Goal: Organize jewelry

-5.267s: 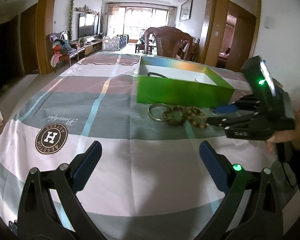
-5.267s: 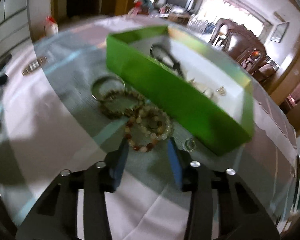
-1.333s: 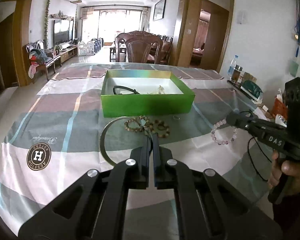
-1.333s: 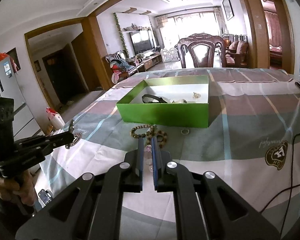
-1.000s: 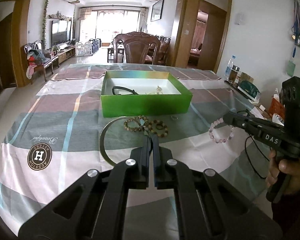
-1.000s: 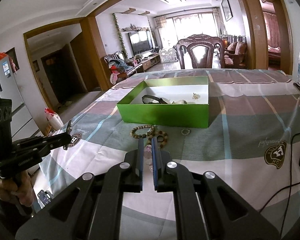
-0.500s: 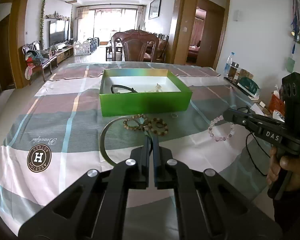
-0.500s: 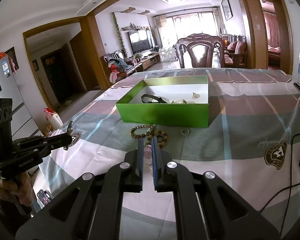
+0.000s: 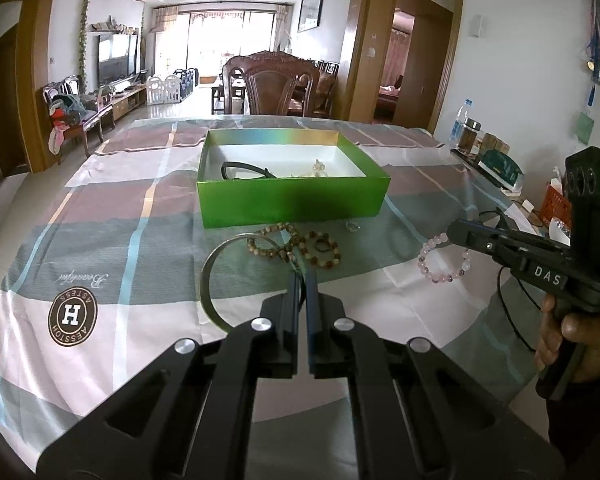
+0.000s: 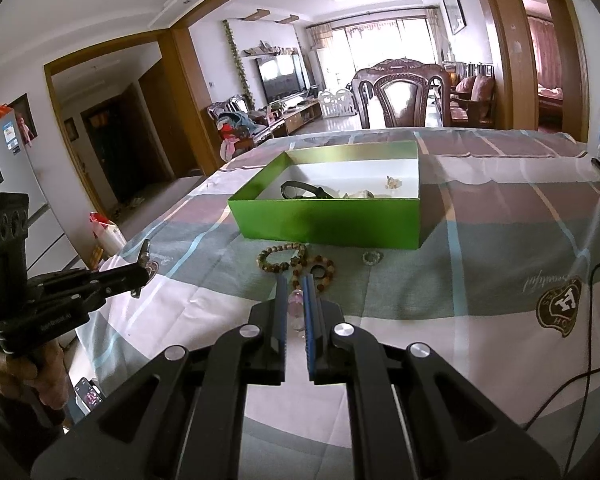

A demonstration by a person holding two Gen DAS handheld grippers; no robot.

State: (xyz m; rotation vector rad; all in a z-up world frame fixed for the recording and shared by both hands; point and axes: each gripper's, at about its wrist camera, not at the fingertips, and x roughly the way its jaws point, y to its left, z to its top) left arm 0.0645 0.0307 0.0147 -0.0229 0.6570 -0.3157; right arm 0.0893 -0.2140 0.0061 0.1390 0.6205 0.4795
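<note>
Holding two items. My left tongs [image 9: 302, 276]: clenched on a silver bangle [image 9: 208, 276], the ring hanging out to the left above the desk [image 9: 148, 344]. My right tongs [image 10: 296, 284]: clenched on a pink bracelet [image 9: 444, 258], beads dangling under the tips, clear of the cloth.

Still lying on the desk: two brown bead bracelets [image 10: 296, 264] and a small ring [image 10: 371, 257], all just in front of the green box [image 10: 328, 222]. Inside the box: a black band [image 10: 304, 190] and some small pieces.

Open room: bare cloth on both sides of the box; a cable [image 10: 568, 384] lies near the right edge.
</note>
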